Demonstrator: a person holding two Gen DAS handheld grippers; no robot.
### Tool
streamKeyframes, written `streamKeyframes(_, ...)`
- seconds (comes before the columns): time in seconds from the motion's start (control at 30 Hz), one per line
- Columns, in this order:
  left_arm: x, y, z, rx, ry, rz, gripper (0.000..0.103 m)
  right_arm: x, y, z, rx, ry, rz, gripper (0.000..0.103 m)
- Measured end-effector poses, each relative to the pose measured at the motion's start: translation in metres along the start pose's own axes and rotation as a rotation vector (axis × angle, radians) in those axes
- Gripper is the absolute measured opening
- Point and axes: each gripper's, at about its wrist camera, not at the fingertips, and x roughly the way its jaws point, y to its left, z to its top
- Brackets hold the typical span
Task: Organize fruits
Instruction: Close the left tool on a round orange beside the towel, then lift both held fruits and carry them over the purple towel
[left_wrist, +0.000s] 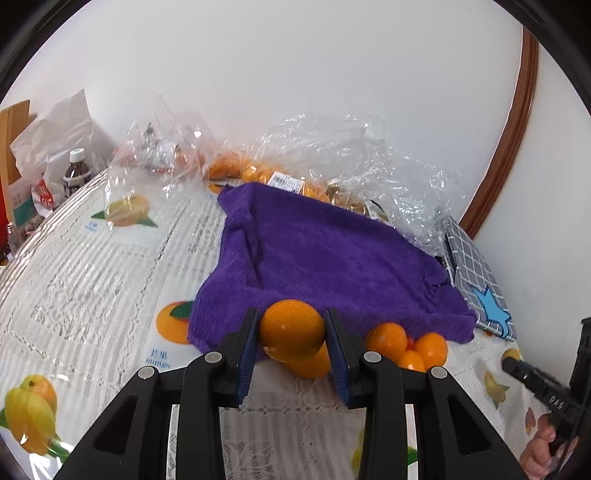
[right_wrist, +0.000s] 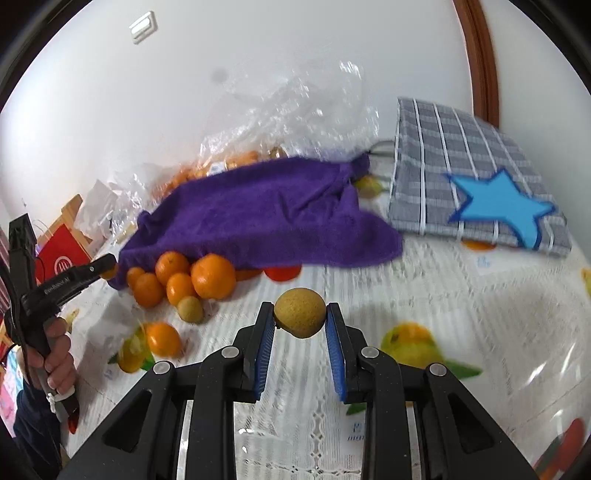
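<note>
My left gripper (left_wrist: 291, 328) is shut on an orange tangerine (left_wrist: 291, 330), held just above the table at the near edge of a purple towel (left_wrist: 325, 254). More tangerines (left_wrist: 402, 345) lie by that edge. My right gripper (right_wrist: 300, 319) is shut on a small tan round fruit (right_wrist: 300, 317), lifted over the tablecloth. In the right wrist view a cluster of tangerines (right_wrist: 192, 278) and one more tan fruit (right_wrist: 190, 309) lie at the towel's (right_wrist: 258, 218) left edge, next to the left gripper's tip (right_wrist: 101, 266).
Clear plastic bags (left_wrist: 332, 147) holding more oranges sit behind the towel by the wall. A grey checked cloth with a blue star (right_wrist: 476, 184) lies to the right. A bottle (left_wrist: 75, 173) and paper bags (left_wrist: 48, 144) stand at the far left. The tablecloth (left_wrist: 92, 277) has printed fruit pictures.
</note>
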Motion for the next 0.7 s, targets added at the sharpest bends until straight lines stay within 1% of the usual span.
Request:
streamKeyframes(0.13, 0.000, -0.006, 0.018, -0.027, -0.009, -0.022, 0.034, -0.011, 0.011, 0.025, -0.046, -0.051, -0.005, 0.028)
streamKeyframes(0.33, 0.004, -0.017, 0.049, 0.000, -0.038, 0.012, 0.034, -0.003, 0.023, 0.066, -0.057, -0.098, -0.002, 0.028)
streamKeyframes(0.53, 0.025, -0.021, 0.076, 0.004, -0.033, 0.043, 0.034, 0.011, 0.034, 0.109, -0.069, -0.133, 0.006, 0.028)
streamKeyframes(0.7, 0.049, -0.026, 0.096, -0.003, -0.027, 0.042, 0.034, 0.028, 0.038, 0.138, -0.083, -0.155, 0.008, 0.028)
